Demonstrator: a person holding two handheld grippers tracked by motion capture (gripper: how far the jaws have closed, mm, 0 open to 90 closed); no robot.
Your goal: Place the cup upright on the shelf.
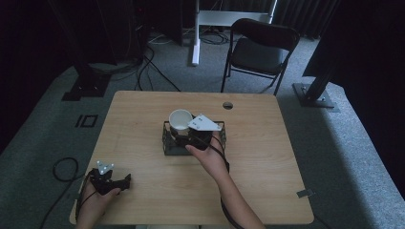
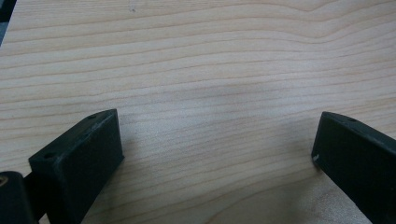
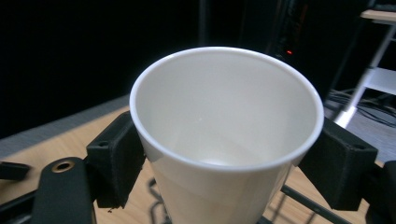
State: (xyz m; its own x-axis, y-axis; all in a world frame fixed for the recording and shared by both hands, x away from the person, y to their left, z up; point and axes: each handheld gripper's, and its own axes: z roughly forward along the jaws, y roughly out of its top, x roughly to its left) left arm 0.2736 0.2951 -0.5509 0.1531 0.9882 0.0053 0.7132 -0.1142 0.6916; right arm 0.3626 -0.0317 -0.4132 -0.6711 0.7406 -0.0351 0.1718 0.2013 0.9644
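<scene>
Wooden desk (image 1: 143, 143) in a dark room, one folding chair (image 1: 260, 50) behind it
One white cup (image 3: 224, 135) grasped by right gripper (image 3: 229, 163) over one wire basket (image 1: 168, 143); left gripper (image 2: 217, 154) jaws released

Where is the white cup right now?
The white cup is near the middle of the table in the high view, held upright between the right gripper's fingers, just above the black wire basket.

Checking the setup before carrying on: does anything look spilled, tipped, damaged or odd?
Nothing stands out. The white paper cup is upright, empty and undented between the right gripper's jaws above the black wire basket. The left gripper rests open on the bare wooden table.
</scene>
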